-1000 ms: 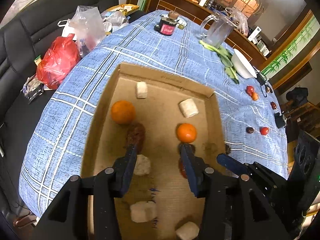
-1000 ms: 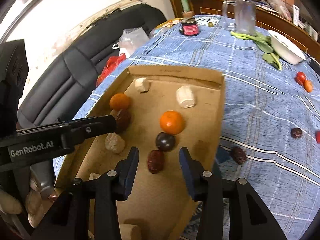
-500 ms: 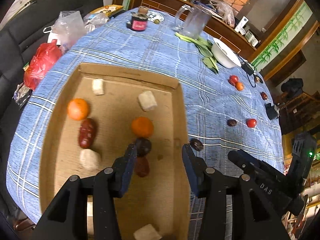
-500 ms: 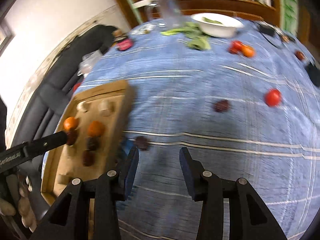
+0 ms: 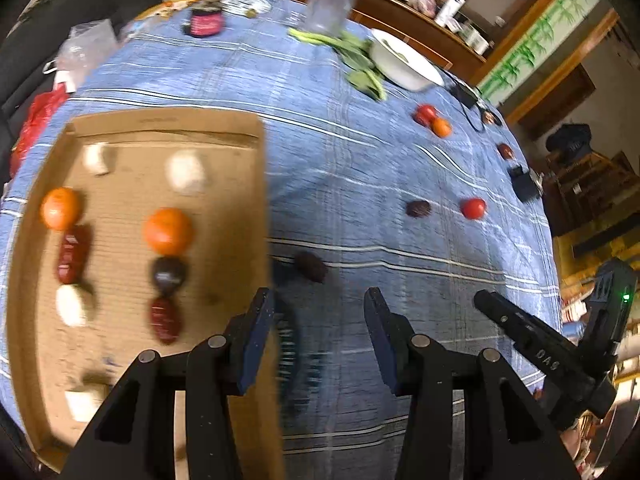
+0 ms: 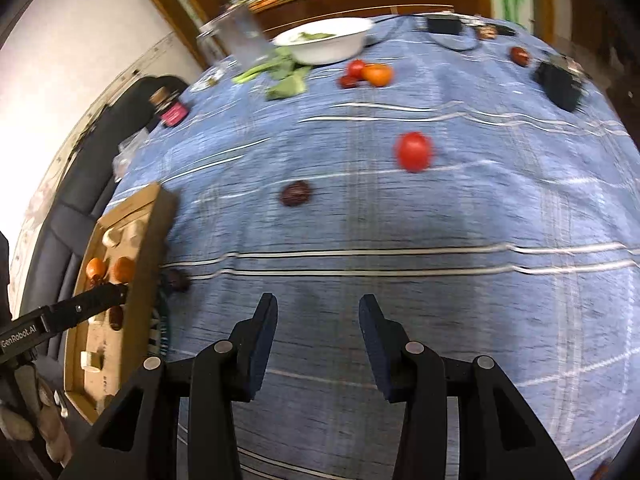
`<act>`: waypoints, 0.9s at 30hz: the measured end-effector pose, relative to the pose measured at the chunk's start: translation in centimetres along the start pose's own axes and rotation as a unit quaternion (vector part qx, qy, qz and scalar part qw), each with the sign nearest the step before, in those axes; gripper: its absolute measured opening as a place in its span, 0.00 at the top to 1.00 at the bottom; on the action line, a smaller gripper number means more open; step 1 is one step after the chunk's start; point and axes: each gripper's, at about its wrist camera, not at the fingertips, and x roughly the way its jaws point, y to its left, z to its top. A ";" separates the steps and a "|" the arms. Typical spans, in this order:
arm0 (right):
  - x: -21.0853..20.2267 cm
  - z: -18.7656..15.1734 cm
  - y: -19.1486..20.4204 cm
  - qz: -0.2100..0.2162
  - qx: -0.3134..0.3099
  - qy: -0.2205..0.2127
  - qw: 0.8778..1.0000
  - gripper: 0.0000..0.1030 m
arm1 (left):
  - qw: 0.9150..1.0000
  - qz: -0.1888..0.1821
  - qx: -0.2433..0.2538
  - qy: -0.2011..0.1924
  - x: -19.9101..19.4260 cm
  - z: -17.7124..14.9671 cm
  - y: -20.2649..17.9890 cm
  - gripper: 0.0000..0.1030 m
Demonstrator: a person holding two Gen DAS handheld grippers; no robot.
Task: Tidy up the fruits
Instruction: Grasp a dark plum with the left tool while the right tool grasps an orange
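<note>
Both my left gripper [image 5: 318, 344] and right gripper [image 6: 318, 346] hang part-open, empty. Loose dark fruit [image 5: 310, 266] lies on the tabletop [image 5: 360, 160] beside the cardboard tray [image 5: 256, 208]; I should straddle it squarely before closing.

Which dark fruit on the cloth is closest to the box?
The dark fruit right beside the cardboard box. The other dark one sits farther off, near the red tomato.

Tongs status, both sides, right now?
Left tongs: open, holding nothing, over the blue cloth.
Right tongs: open, holding nothing, over the same cloth.
</note>
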 end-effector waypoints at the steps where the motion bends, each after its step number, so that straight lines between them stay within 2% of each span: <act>1: -0.6 -0.1 -0.8 -0.005 0.006 -0.004 1.000 0.56 | 1.000 -0.004 0.006 0.004 0.5 -0.1 -0.8 0.56; 8: -7.0 -2.8 -9.7 -0.062 0.083 -0.035 0.994 0.54 | 0.998 -0.029 0.045 0.028 3.2 -0.5 -6.0 0.56; 15: -13.0 -9.9 -18.5 -0.134 0.186 -0.039 0.973 0.51 | 0.992 -0.050 0.102 0.049 5.2 -1.3 -11.7 0.56; 21: -13.3 -12.6 -19.8 -0.147 0.199 -0.027 0.969 0.51 | 0.988 -0.048 0.128 0.064 6.8 -1.6 -13.7 0.56; 27: -12.6 -13.2 -18.4 -0.195 0.140 -0.017 0.971 0.51 | 0.990 -0.027 0.123 0.063 8.0 -0.2 -12.6 0.56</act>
